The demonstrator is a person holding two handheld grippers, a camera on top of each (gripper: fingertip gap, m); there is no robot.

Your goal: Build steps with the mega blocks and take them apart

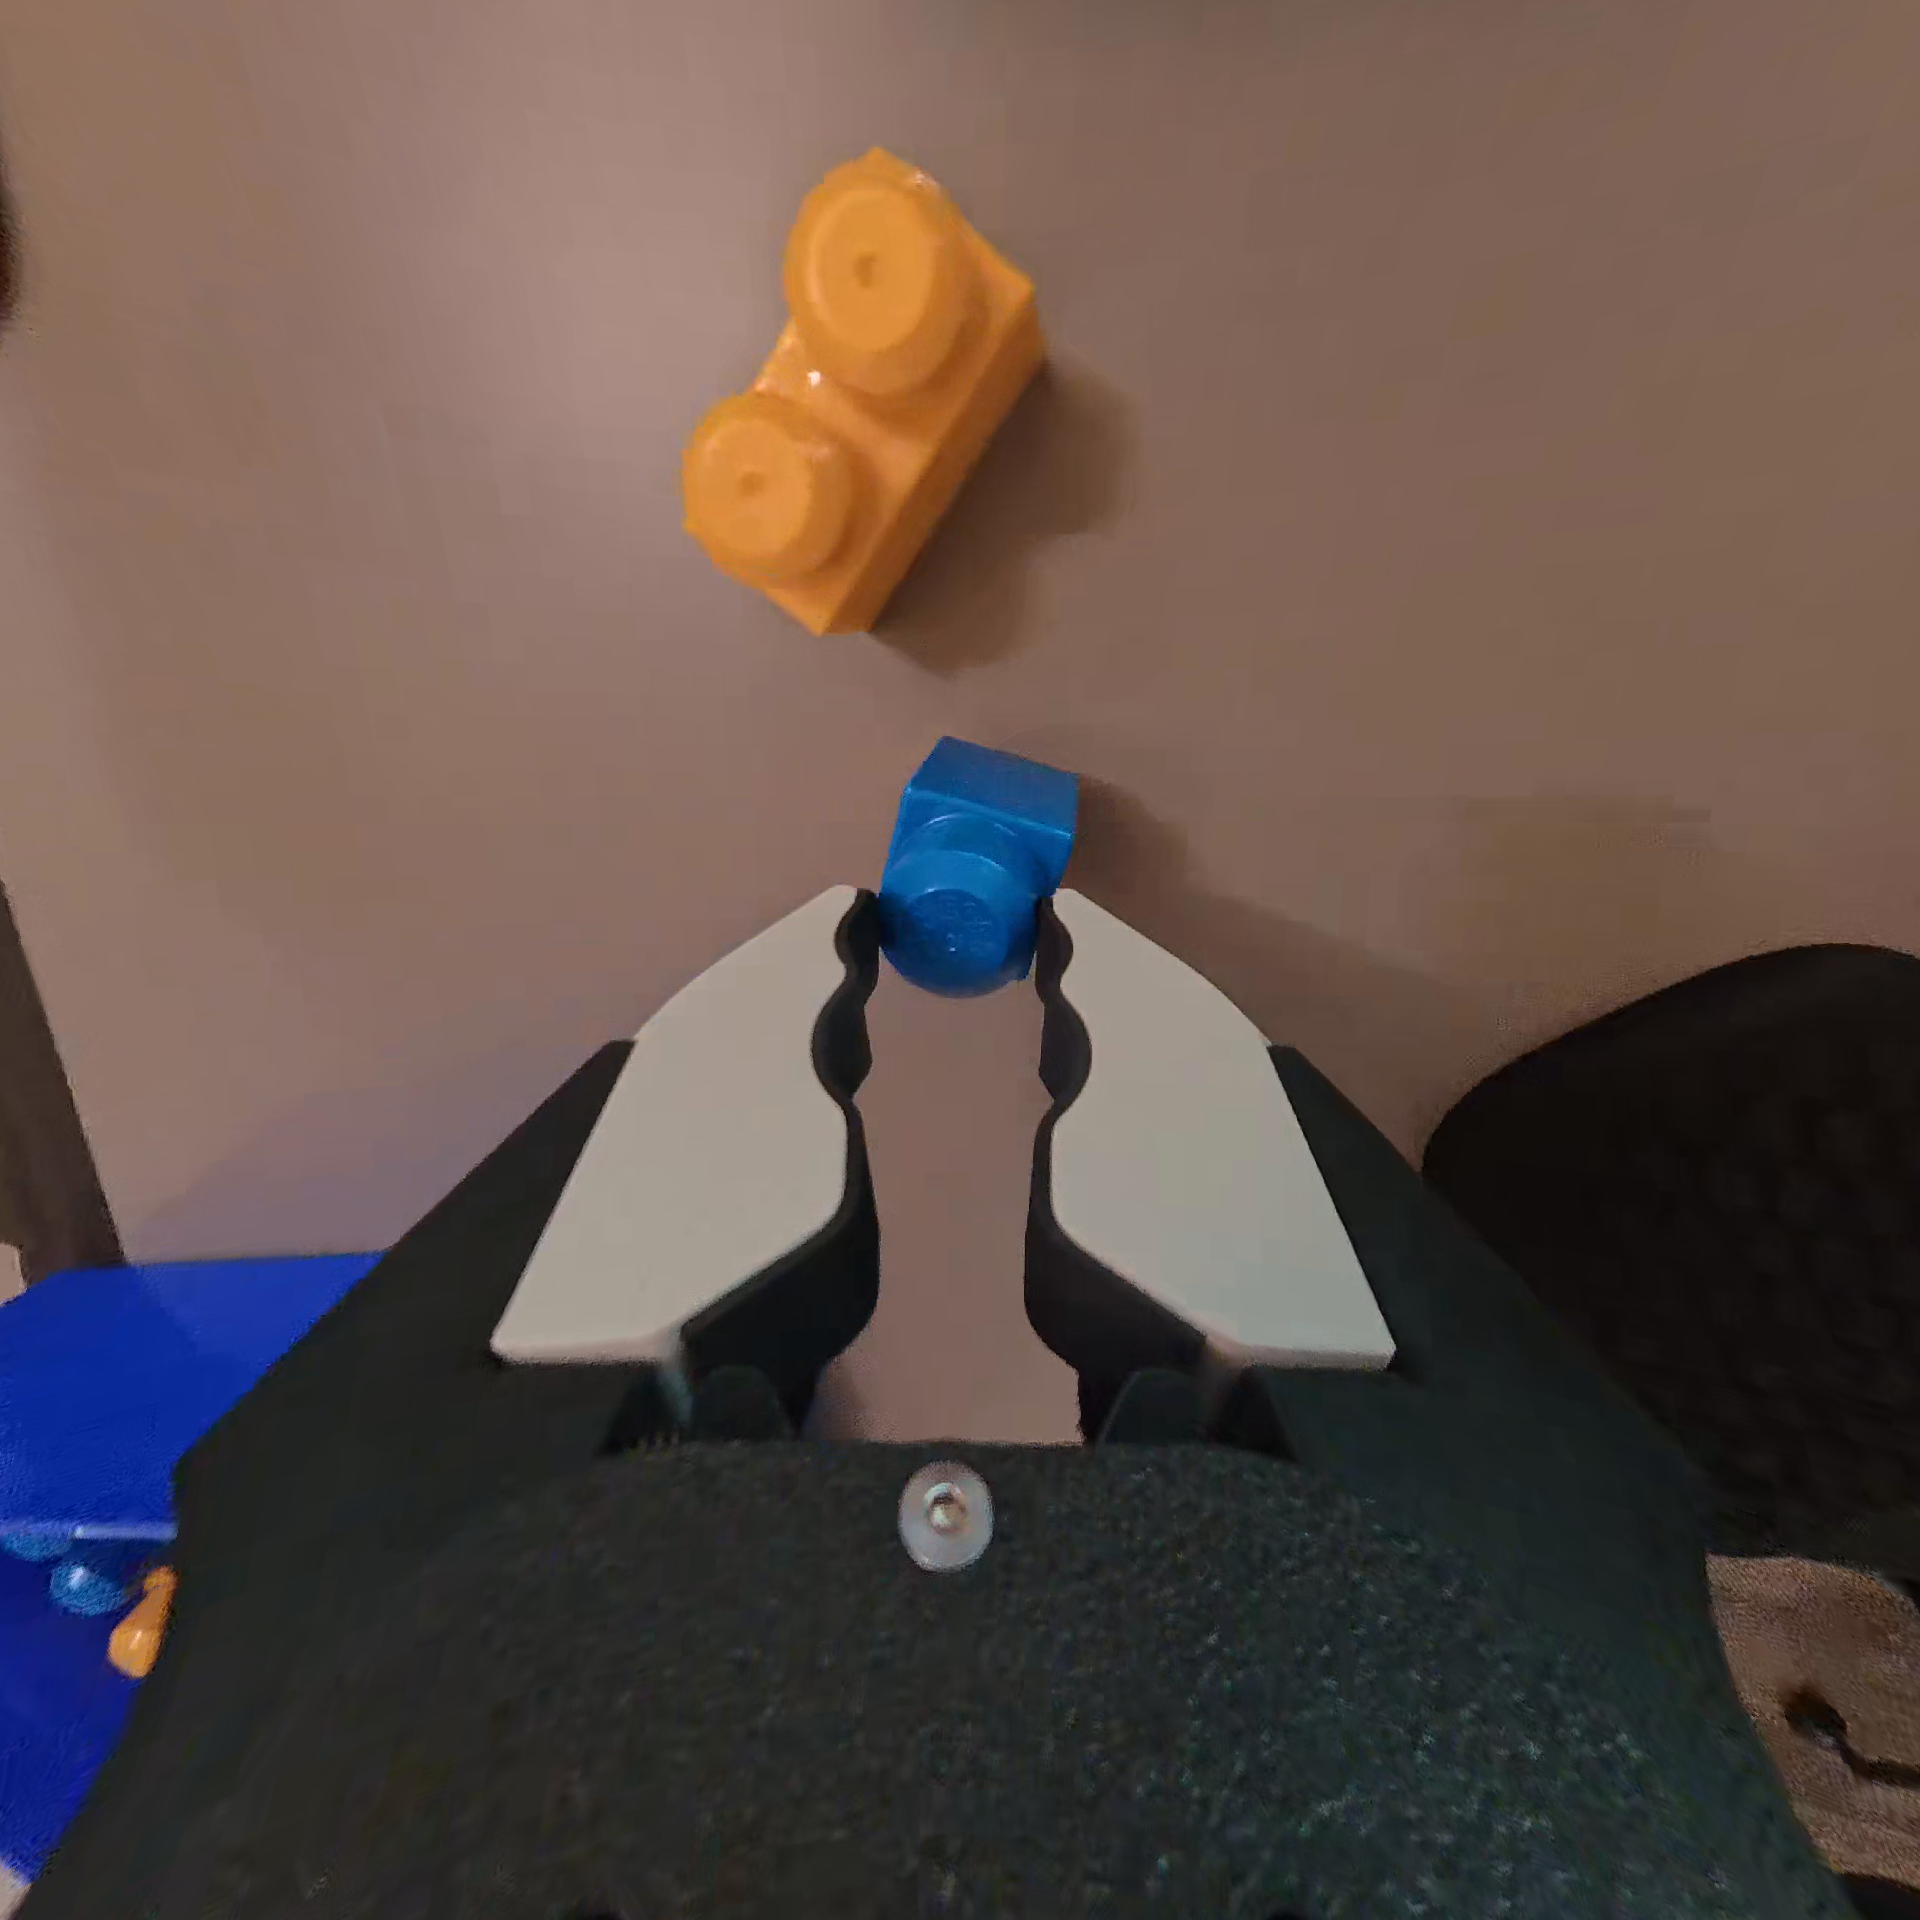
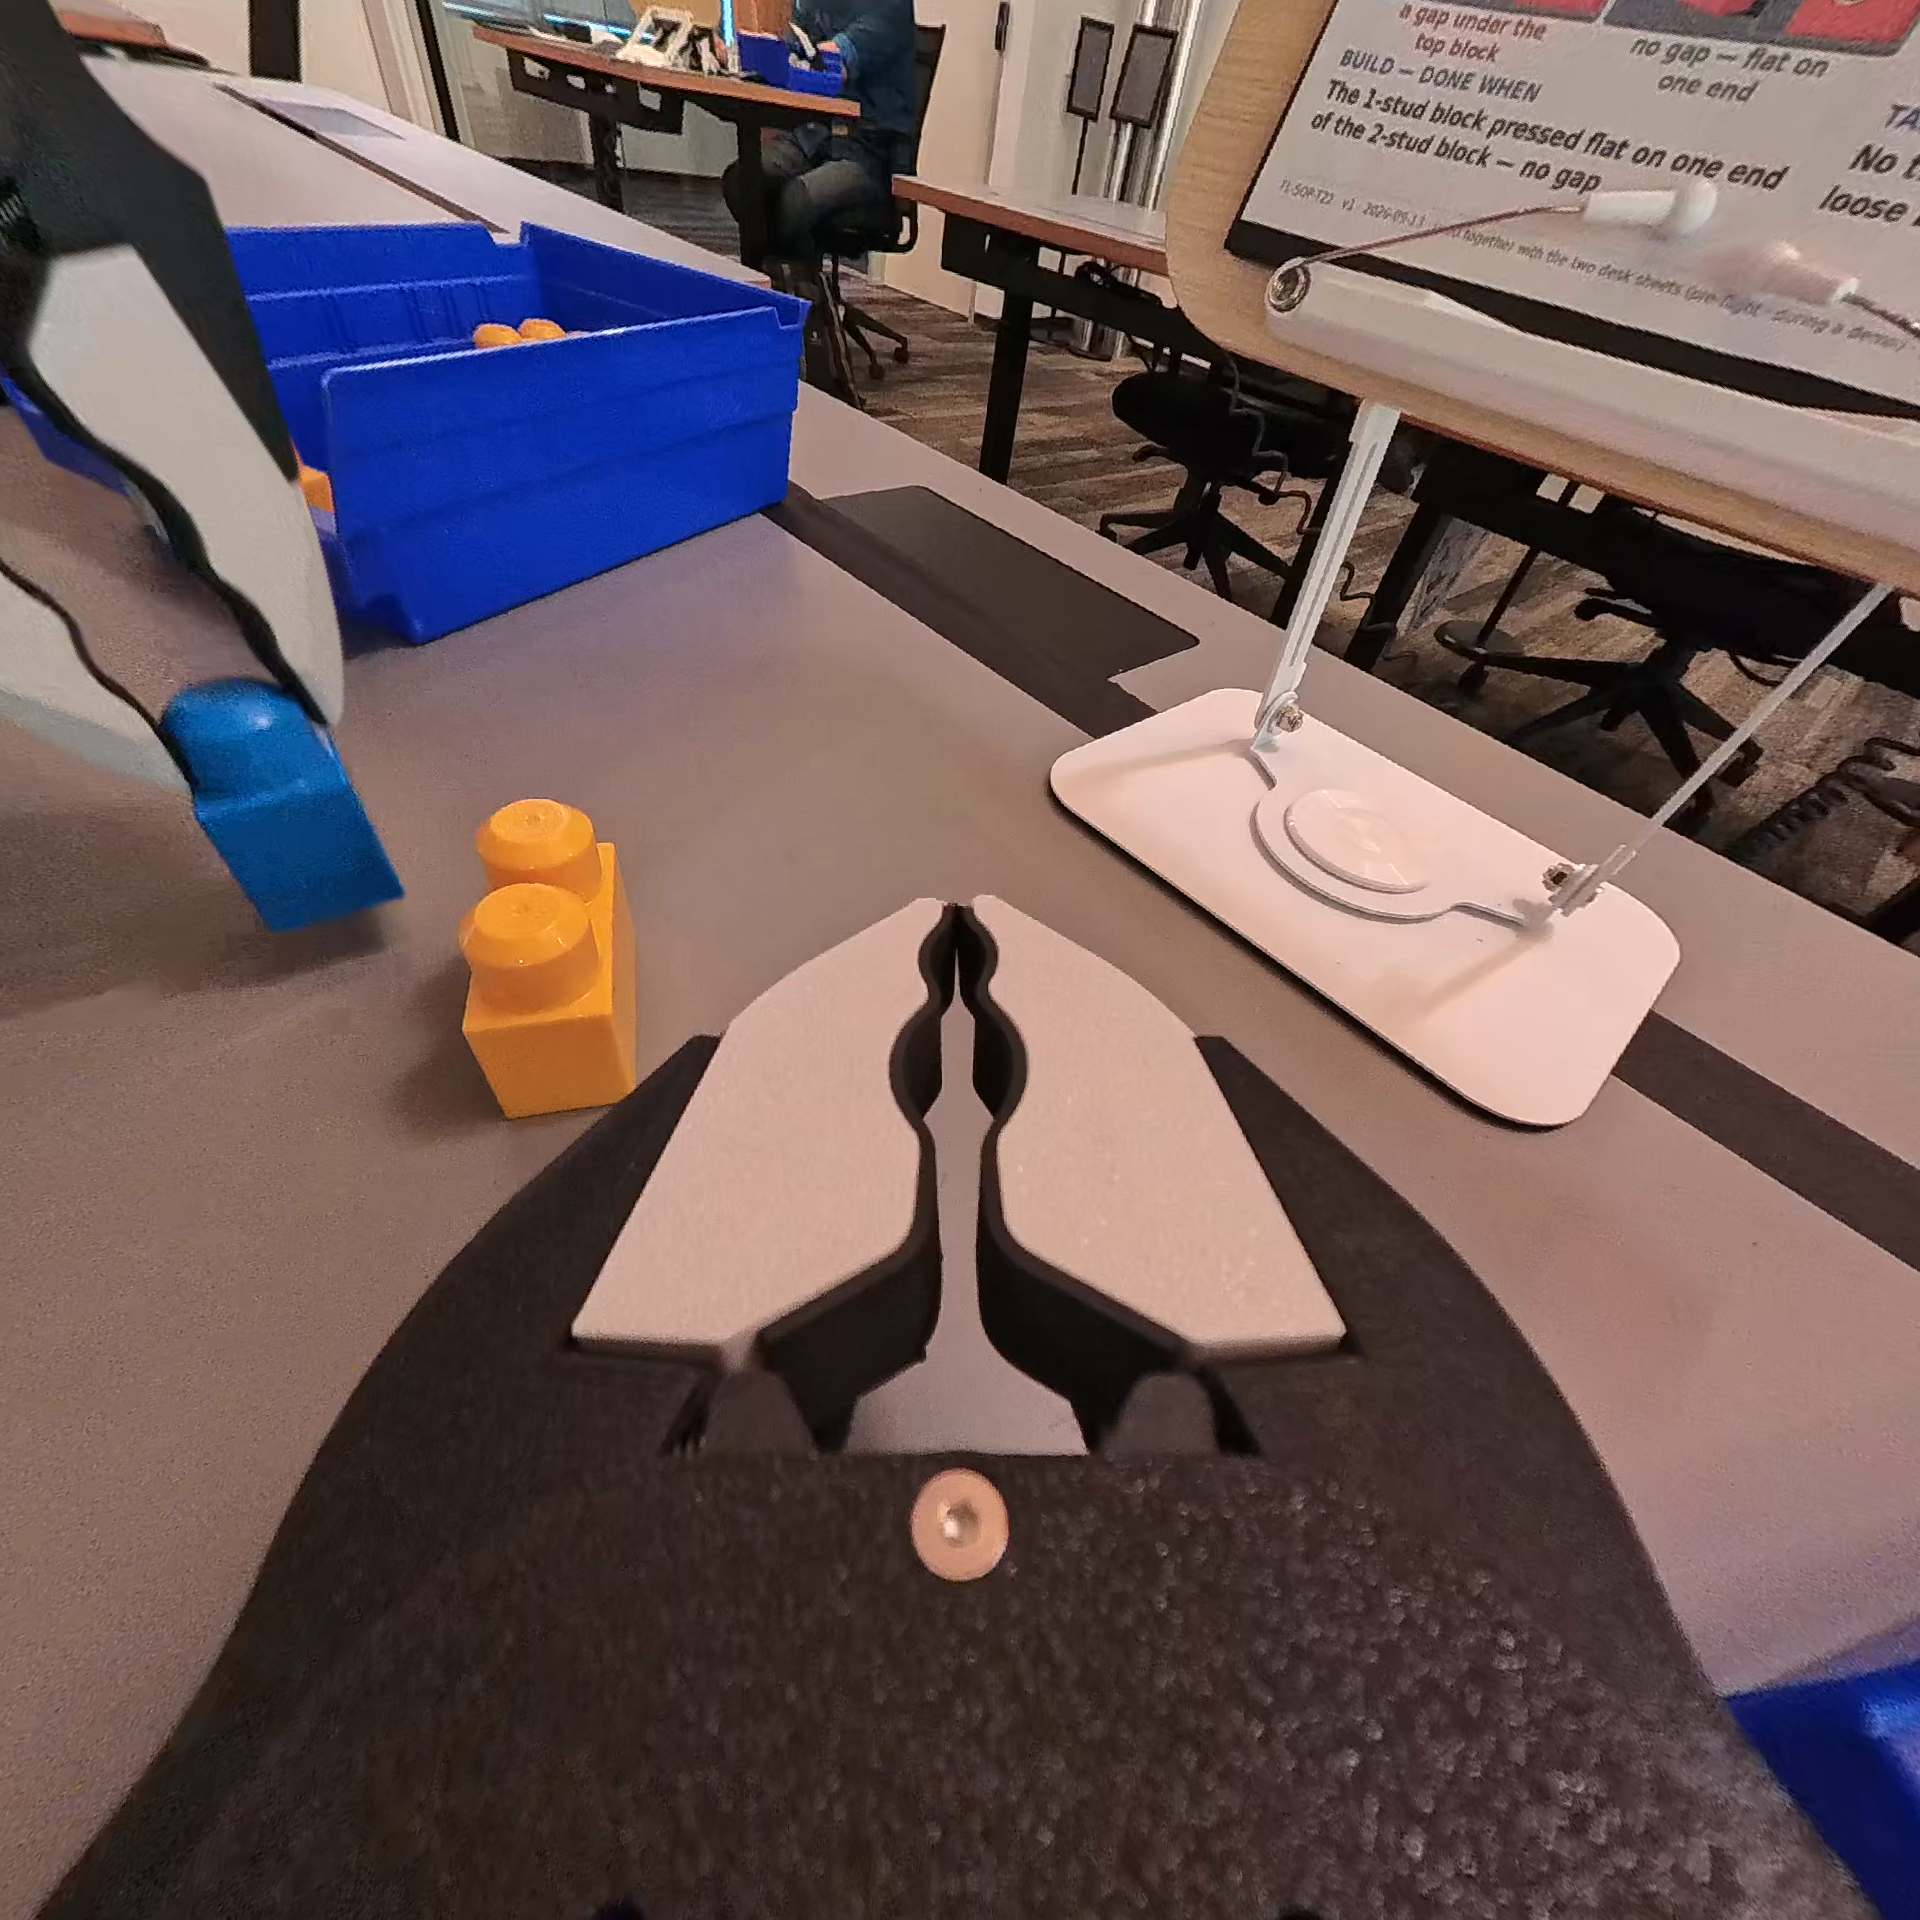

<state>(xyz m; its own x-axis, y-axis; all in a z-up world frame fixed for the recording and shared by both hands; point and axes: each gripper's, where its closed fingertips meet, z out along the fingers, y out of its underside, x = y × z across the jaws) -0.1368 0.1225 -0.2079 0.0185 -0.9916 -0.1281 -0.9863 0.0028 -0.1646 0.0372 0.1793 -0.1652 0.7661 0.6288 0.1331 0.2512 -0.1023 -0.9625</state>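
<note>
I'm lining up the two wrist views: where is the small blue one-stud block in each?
Left wrist view: blue block at centre, its stud pinched between the left hand-held gripper fingertips.
Right wrist view: blue block at the left edge, above the table, held by that same hand-held gripper.
Shared landmark: the orange two-stud block, standing on the table.

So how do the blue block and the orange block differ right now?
The blue block has one stud; the orange block has two and is longer. The blue block is held off the table by its stud in the left hand-held gripper, tilted; the orange block stands upright and free on the table. Both are same-style plastic blocks with round studs.
</note>
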